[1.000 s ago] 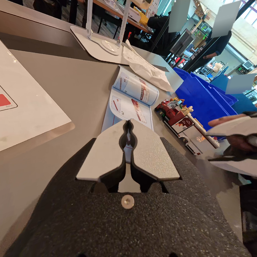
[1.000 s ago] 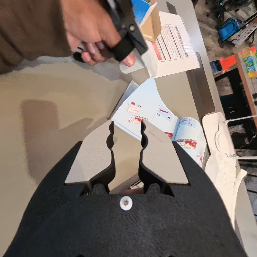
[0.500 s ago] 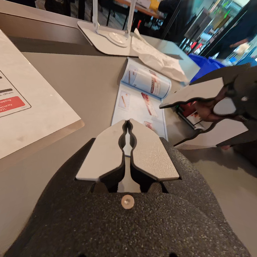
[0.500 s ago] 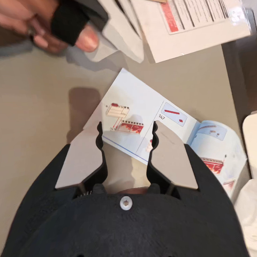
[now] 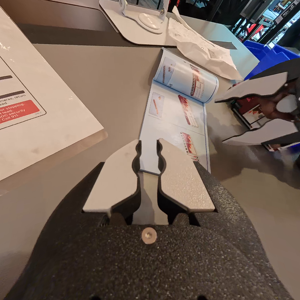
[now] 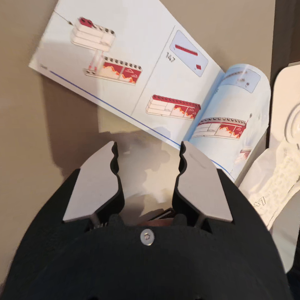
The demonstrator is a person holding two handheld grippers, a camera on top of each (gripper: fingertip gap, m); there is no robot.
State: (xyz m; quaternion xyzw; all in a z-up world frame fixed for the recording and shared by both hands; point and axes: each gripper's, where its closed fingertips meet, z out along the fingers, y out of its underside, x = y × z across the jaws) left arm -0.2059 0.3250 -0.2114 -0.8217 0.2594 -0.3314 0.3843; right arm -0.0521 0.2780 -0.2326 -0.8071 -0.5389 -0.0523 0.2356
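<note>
Pale blue and glossy, an open instruction booklet (image 5: 177, 116) is spread flat on the grey table (image 5: 113, 78), its far page curled up into a roll. The left gripper (image 5: 148, 141) is held low over the booklet's near edge with its jaws slightly parted; only the page is seen through the narrow gap, and nothing is gripped. The right gripper (image 5: 219, 121) is seen in the left wrist view at the booklet's right side, turned sideways, its jaws spread wide with nothing between them. In its own view the right gripper (image 6: 148, 143) is held just beside the booklet (image 6: 129, 65), and bare table and shadow are seen between its fingers, one fingertip (image 6: 184, 145) being lined up with the blue-lined edge of the page. A white laminated sheet (image 5: 40, 105) with a red patch is laid on the table to the left. Beyond the booklet a white stand base (image 5: 142, 27) and a crumpled white paper bag (image 5: 199, 48) are placed. A red and white brick-built truck (image 5: 248, 112) is partly hidden behind the right gripper, with blue bins (image 5: 267, 53) behind it.
</note>
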